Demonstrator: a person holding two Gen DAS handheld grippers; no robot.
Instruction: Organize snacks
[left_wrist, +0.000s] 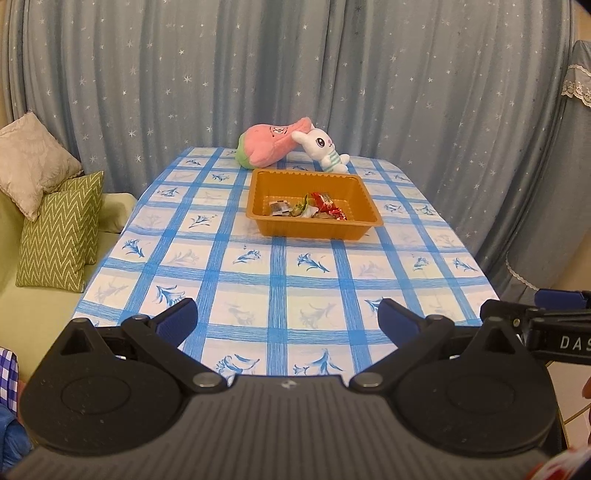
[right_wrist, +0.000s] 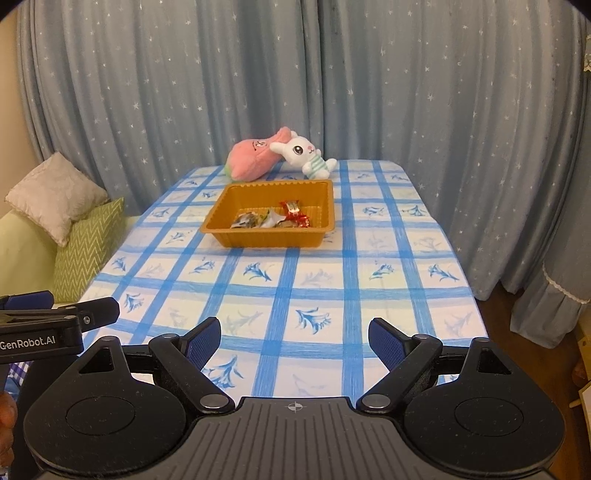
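Left gripper (left_wrist: 287, 319): hovering over the near edge of the table, its blue-padded fingers (left_wrist: 177, 317) spread wide apart and gripping nothing
Right gripper (right_wrist: 294, 339): hanging just beside the left one at the same near edge, jaws standing wide apart, nothing between them
Snacks (left_wrist: 310, 208): lying in a small heap of wrapped pieces, red, green and silvery, on the floor of the tray toward its near wall
Tray (left_wrist: 258, 212): an orange plastic one sitting on the far half of the table, well apart from both grippers
Table (left_wrist: 258, 277): wearing a blue-checked cloth printed with flowers
Plush toys: a pink one (left_wrist: 271, 146) lying on its side behind the tray, a white rabbit (left_wrist: 325, 147) leaning against it
Cushions (left_wrist: 61, 236): resting on a green sofa to the left
Curtain (left_wrist: 295, 66): grey-blue with small stars, hanging behind the table
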